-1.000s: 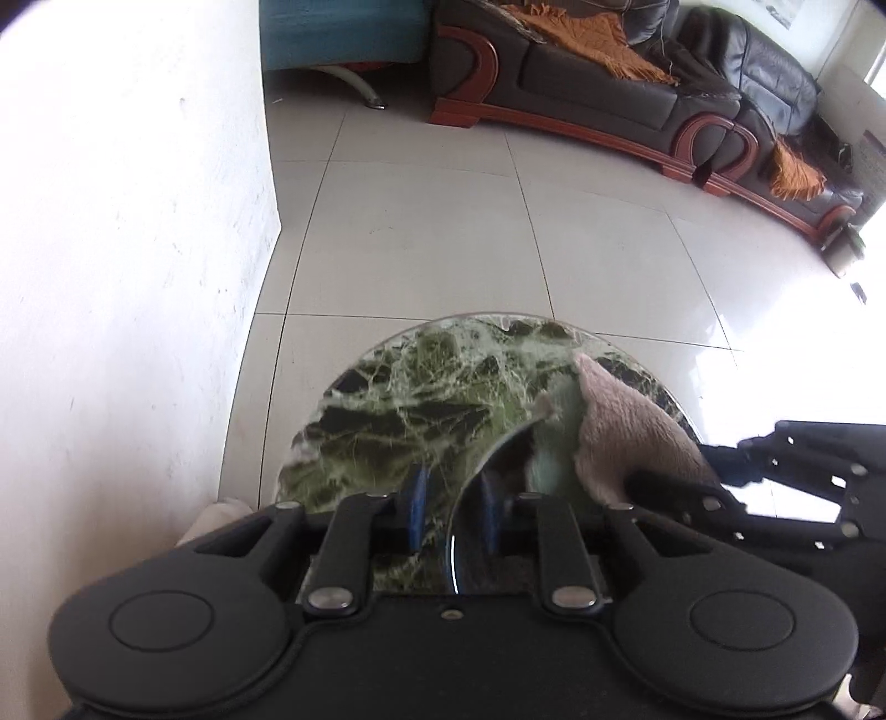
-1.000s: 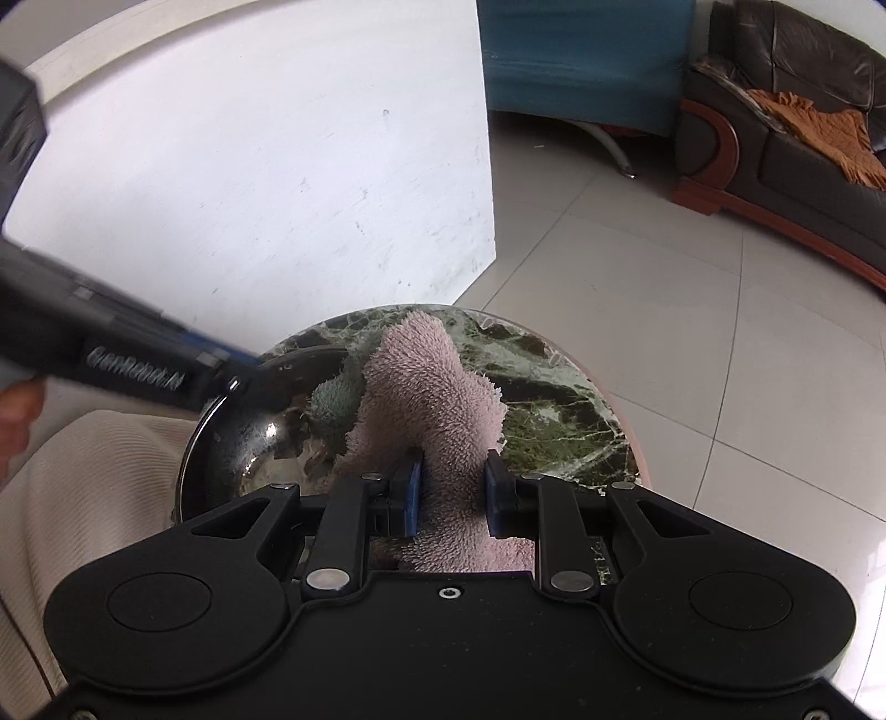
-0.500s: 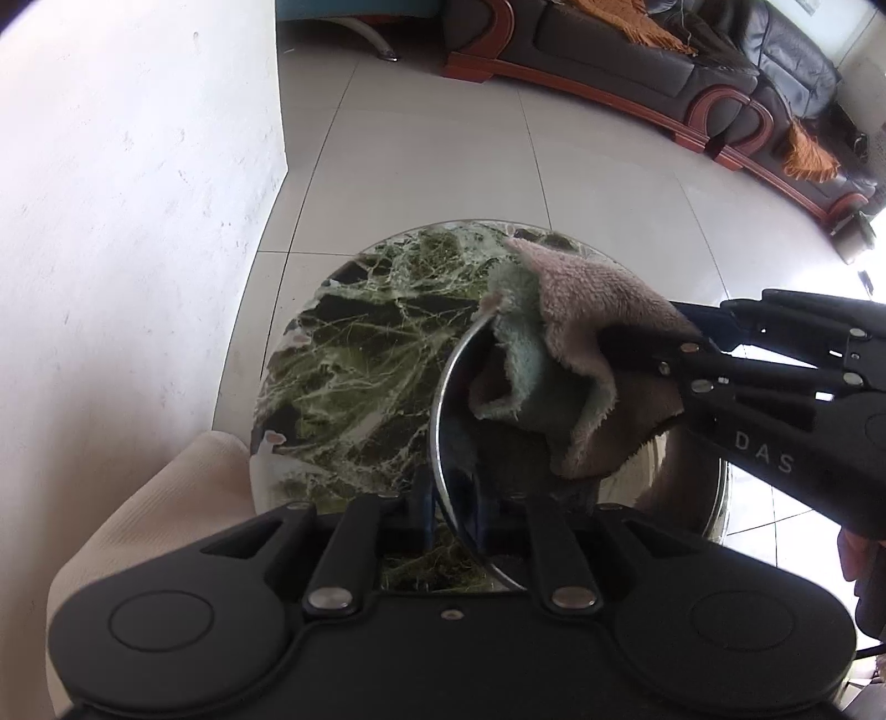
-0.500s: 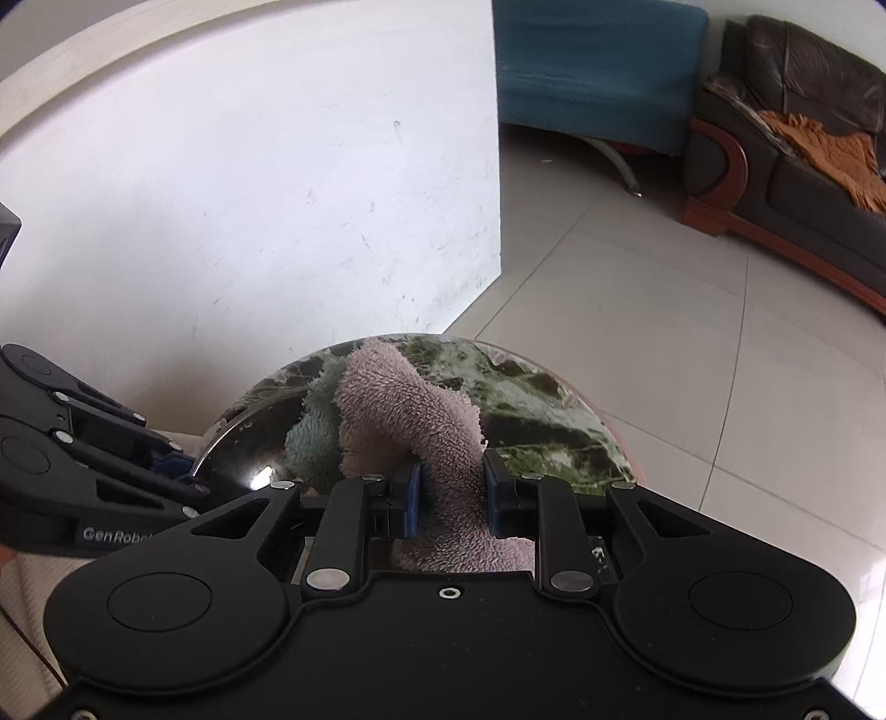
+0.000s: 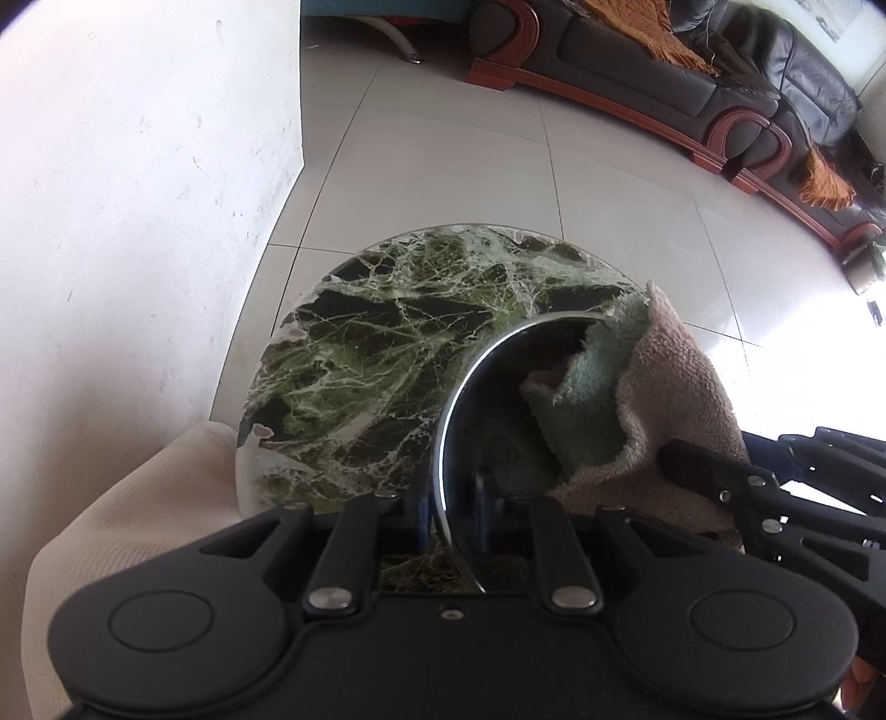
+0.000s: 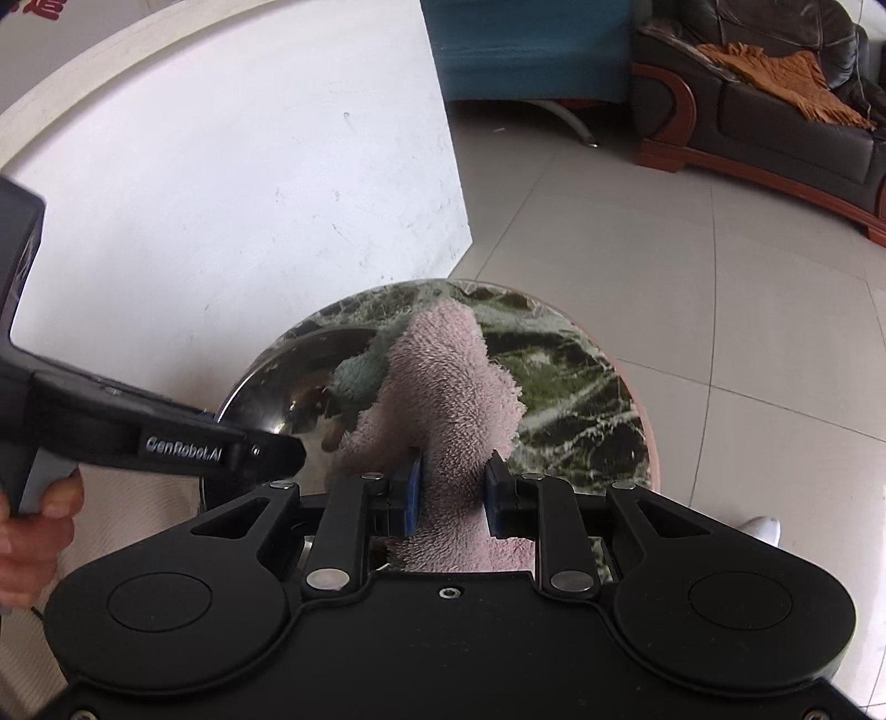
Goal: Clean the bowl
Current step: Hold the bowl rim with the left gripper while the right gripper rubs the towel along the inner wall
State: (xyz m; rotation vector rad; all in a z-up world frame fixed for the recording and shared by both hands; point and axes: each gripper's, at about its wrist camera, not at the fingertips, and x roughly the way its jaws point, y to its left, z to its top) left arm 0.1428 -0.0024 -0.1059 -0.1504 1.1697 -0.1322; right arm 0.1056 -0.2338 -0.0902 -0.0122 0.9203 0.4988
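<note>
A shiny steel bowl [image 5: 498, 399] is held tilted above the round green marble table [image 5: 387, 343]. My left gripper [image 5: 451, 515] is shut on the bowl's near rim, one finger inside and one outside. A pink and pale green terry cloth [image 5: 675, 387] drapes over the bowl's right rim, its green fold pressed against the inner wall. My right gripper [image 6: 451, 487] is shut on the pink cloth [image 6: 443, 399], which hangs forward into the bowl [image 6: 288, 387]. In the right wrist view the left gripper [image 6: 277, 448] reaches in from the left, held by a hand [image 6: 33, 526].
A white wall [image 5: 138, 221] stands close on the left. A cream cushion [image 5: 138, 498] lies under the table's near left edge. Pale floor tiles [image 5: 609, 194] run to a dark leather sofa [image 5: 692, 72] with orange throws and a teal seat [image 6: 526, 50].
The cloth swept from the bowl's right edge into its middle, then back to the right rim. Both grips have stayed as they were.
</note>
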